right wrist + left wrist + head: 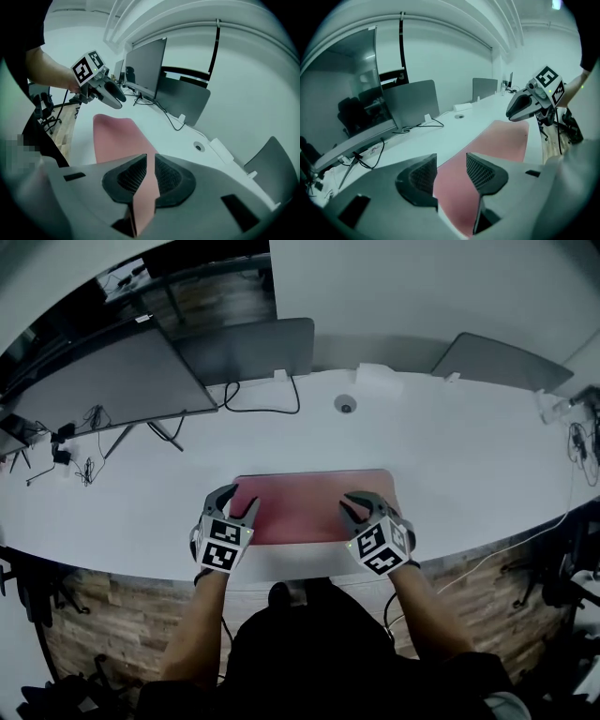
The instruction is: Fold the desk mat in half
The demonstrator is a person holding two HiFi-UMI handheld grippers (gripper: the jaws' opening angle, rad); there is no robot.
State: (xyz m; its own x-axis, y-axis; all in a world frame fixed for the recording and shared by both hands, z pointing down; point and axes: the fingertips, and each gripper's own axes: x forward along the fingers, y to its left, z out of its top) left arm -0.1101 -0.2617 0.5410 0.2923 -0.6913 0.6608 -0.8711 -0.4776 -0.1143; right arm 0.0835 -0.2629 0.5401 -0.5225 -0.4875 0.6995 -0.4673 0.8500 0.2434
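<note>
A pink desk mat [309, 502] lies on the white desk [450, 456] near its front edge. My right gripper [347, 506] is at the mat's near right corner, shut on its edge. In the right gripper view that strip of mat [117, 138] runs up edge-on and twisted between the pads of the right gripper [150, 176]. My left gripper [236, 502] hovers over the mat's near left corner. Its jaws stand apart in the left gripper view, where the mat [501, 138] shows in the gap of the left gripper [451, 171] without being pressed by both pads.
A large monitor [103, 381] and a grey divider panel [253, 348] stand at the back left, with black cables [262, 409] trailing over the desk. A cable grommet [346, 405] sits behind the mat. Another panel [502, 362] is at the back right. Office chairs stand on the wooden floor.
</note>
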